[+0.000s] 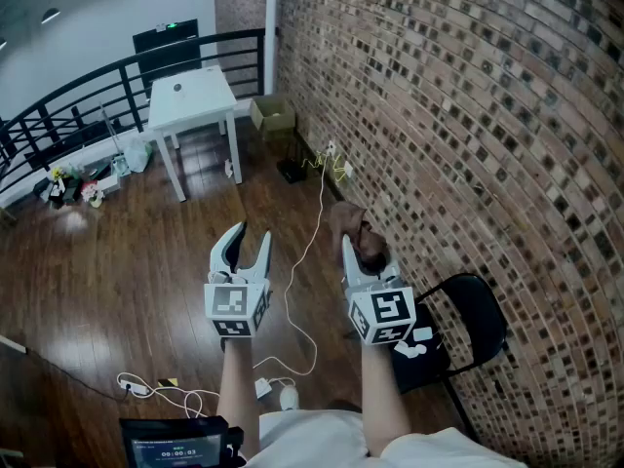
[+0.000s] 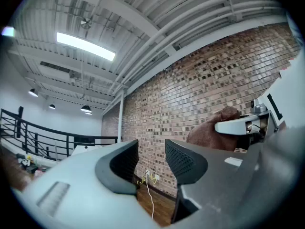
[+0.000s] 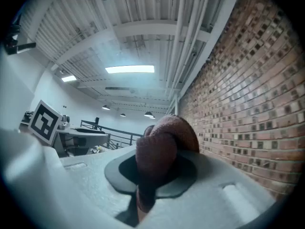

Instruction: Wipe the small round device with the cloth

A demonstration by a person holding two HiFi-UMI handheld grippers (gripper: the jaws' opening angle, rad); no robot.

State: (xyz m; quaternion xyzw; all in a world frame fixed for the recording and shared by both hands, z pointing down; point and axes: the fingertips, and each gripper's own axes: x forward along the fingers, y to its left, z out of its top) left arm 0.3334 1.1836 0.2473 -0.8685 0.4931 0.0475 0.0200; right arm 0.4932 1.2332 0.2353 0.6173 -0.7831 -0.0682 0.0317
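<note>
Brown cloth point(image 1: 348, 226) sits bunched in the right gripper point(image 1: 358, 253), as the head view shows, and the jaws pinch it near their tips. The left gripper point(image 1: 245, 246) is held alongside with its jaws spread in a narrow V and nothing between them. Both forearms reach forward side by side, roughly level, well above the wooden floor point(image 1: 107, 281) and close to the brick wall point(image 1: 468, 115). No small round device can be picked out for certain. A dark dot lies on the far white table point(image 1: 200, 105), and pale bits lie on the black chair point(image 1: 480, 322), but neither is clear enough to name.

The left gripper view confirms a gap between the two dark pads, with wall and floor showing through it. The cloth and the other gripper appear off to its right, apart from it.

In the right gripper view the cloth fills the space between the jaws. A thick fold bulges past the tips and a tail hangs down below.

With the device unlocated, the likely trouble is that the person walks or reaches for it without seeing the white cable point(image 1: 310, 252) trailing across the floor. The loose fold might also slip out under a sideways rub, since only part of the cloth seems to be clamped.
</note>
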